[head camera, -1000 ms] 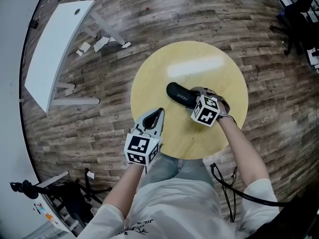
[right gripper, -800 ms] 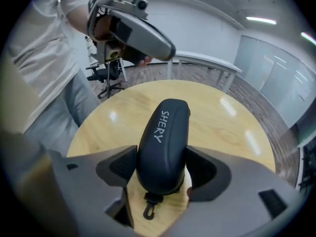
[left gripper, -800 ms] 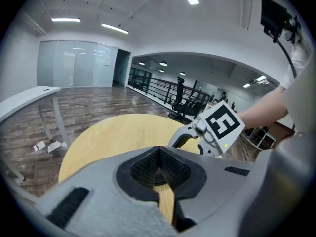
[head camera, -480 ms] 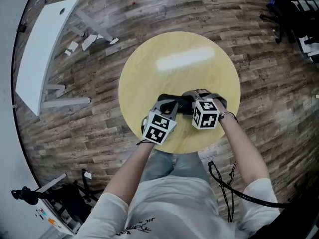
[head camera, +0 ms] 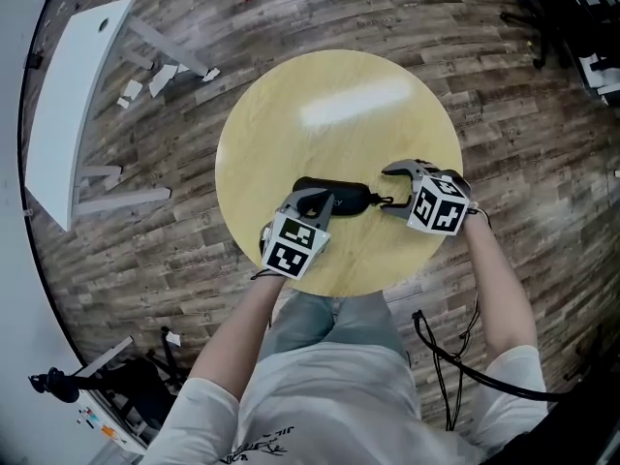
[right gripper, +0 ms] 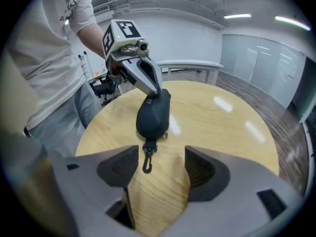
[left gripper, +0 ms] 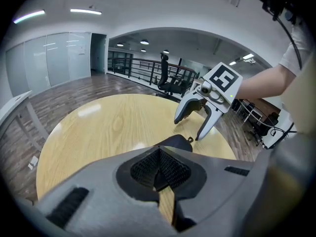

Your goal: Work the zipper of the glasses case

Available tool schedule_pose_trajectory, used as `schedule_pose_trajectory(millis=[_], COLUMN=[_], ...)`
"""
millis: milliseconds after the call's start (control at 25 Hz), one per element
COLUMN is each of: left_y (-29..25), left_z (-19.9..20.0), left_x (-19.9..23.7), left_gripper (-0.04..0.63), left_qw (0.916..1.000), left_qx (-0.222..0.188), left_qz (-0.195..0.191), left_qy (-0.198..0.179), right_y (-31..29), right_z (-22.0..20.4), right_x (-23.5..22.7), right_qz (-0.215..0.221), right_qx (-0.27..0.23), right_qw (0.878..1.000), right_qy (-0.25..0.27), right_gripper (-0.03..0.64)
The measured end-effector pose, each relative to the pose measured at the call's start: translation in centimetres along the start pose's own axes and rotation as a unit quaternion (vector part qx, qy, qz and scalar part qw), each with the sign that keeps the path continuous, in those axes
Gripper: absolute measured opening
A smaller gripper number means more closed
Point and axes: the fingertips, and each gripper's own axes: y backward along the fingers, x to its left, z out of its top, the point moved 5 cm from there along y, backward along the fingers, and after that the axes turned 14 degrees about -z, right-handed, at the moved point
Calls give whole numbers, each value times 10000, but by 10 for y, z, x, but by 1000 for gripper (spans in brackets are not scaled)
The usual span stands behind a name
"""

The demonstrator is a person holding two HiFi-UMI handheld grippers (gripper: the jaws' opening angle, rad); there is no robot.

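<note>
A black zipped glasses case (head camera: 337, 196) lies on the round yellow table (head camera: 339, 95), with a small clip (head camera: 386, 201) hanging off its right end. My left gripper (head camera: 315, 202) is shut on the case's left end; in the right gripper view its fingers (right gripper: 149, 80) pinch the far end of the case (right gripper: 154, 113). My right gripper (head camera: 389, 190) stands open just right of the case, touching nothing. The clip (right gripper: 147, 160) lies on the wood between its jaws, and the zipper pull (right gripper: 165, 135) shows at the case's side. In the left gripper view the case (left gripper: 178, 143) pokes out beyond the closed pads, facing the right gripper (left gripper: 188, 128).
A white desk panel (head camera: 68, 114) and scattered scraps (head camera: 160, 74) lie on the wood floor at the left. Office chairs (head camera: 572, 17) stand at the top right. A black cable (head camera: 446, 356) hangs by my right side. The table's near edge is close to my legs.
My left gripper came up from the table's near edge and closed on the case's left end. My right gripper let go of the right end and drew back to the right, open.
</note>
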Motion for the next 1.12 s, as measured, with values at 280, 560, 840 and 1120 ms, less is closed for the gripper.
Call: schedule_pose_trajectory(millis=[280,560,840,1120], left_y=[-2,-6,-7,-1], left_z=[1,1,-1,-2], left_x=[-1,-2,-2,1], left_gripper=[6,6,6,6], left_qw=[9999,9998,9996,9993], left_qx=[31,22,48,-24], left_qz=[105,140,111,167], left_qy=[62,153,264,335], right_y=[-15,-37,-38,-37], right_z=[4,10,13,19], right_x=[-18,-4,-2,-3], right_qz=[145,940,1476,1290], right_qx=[-338,-256,-73,153], right_qw=[9986,9795,9635,9642], right_qy=[389,1764,2233,2311], right_gripper=[74,74,15,9])
